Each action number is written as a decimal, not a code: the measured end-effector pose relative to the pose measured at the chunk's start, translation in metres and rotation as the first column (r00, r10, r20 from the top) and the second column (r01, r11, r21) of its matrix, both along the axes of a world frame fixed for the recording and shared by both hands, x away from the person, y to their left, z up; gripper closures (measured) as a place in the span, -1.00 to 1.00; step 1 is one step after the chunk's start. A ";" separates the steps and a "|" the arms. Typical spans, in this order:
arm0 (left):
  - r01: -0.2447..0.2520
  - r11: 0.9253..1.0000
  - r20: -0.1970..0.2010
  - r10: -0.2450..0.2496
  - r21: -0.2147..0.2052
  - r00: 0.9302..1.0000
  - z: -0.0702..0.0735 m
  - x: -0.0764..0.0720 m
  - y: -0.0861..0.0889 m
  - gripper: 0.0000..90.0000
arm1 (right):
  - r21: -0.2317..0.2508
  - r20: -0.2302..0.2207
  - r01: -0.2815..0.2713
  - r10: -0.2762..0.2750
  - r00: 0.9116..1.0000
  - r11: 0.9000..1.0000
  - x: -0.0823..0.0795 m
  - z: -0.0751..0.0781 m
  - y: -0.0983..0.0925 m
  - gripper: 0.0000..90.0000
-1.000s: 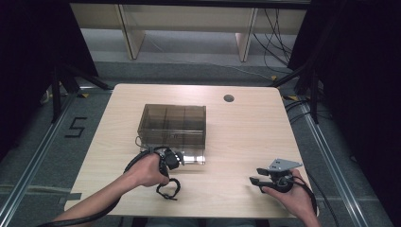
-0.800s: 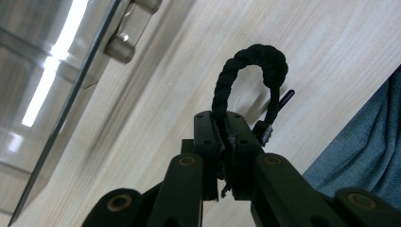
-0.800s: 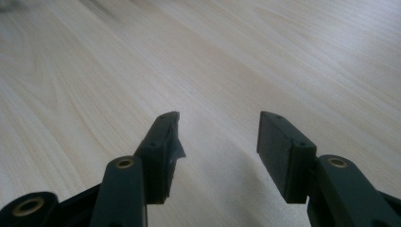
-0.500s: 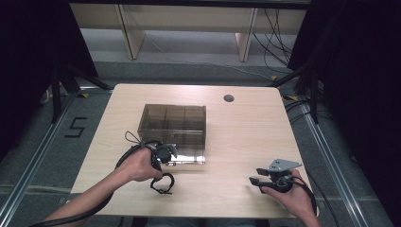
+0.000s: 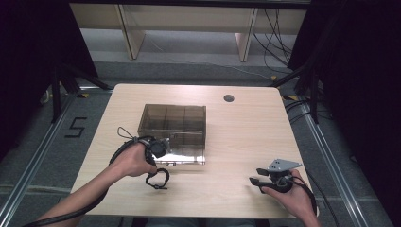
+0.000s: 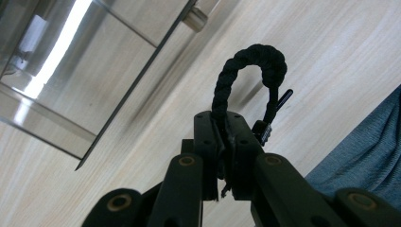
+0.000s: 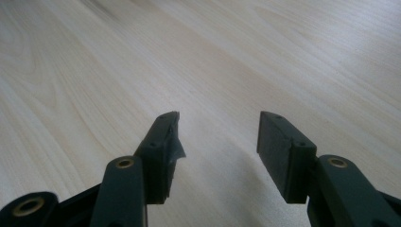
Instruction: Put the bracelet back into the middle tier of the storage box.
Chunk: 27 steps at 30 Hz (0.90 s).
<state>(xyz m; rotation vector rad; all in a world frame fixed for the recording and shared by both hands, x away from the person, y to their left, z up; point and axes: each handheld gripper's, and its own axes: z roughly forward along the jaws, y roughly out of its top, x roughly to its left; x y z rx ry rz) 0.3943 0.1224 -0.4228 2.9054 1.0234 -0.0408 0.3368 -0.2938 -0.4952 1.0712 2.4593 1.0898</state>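
Note:
A black braided bracelet [image 5: 157, 179] hangs just over the table's front left area, below a smoky clear compartment box [image 5: 172, 125]. My left gripper [image 5: 154, 166] points down and is shut on it. In the left gripper view the jaws [image 6: 226, 128] pinch one side of the bracelet [image 6: 250, 53], whose loop curves out past the tips, with its clasp end beside the right jaw. The box's [image 6: 71, 71] corner lies beyond at the upper left. My right gripper [image 5: 255, 181] rests at the front right, its jaws [image 7: 217, 135] open over bare wood with nothing between them.
The light wooden table [image 5: 246, 142] has a round cable hole [image 5: 229, 98] at the back right. Blue fabric of the person's clothing [image 6: 369, 156] lies beyond the table edge in the left gripper view. Shelving and cables stand behind the table.
The left hand has drifted left and slightly up along the box's front, carrying the bracelet with it. The right hand has stayed put.

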 end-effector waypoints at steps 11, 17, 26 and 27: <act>-0.006 1.000 0.029 0.006 0.002 1.000 0.006 0.009 0.013 0.87 | -0.009 0.012 -0.011 0.011 1.000 1.000 0.002 0.001 -0.001 0.11; -0.042 0.999 0.038 0.043 -0.012 0.998 0.012 0.013 0.019 0.87 | -0.008 0.006 -0.009 0.009 1.000 1.000 0.002 0.001 -0.001 0.11; -0.072 0.997 0.051 0.073 -0.020 0.996 0.015 0.018 0.027 0.87 | -0.008 0.010 -0.006 0.006 1.000 1.000 0.002 0.001 -0.001 0.11; -0.091 0.995 0.048 0.092 -0.026 0.995 0.015 0.018 0.027 0.87 | -0.009 0.007 -0.009 0.009 1.000 1.000 0.002 0.001 -0.001 0.11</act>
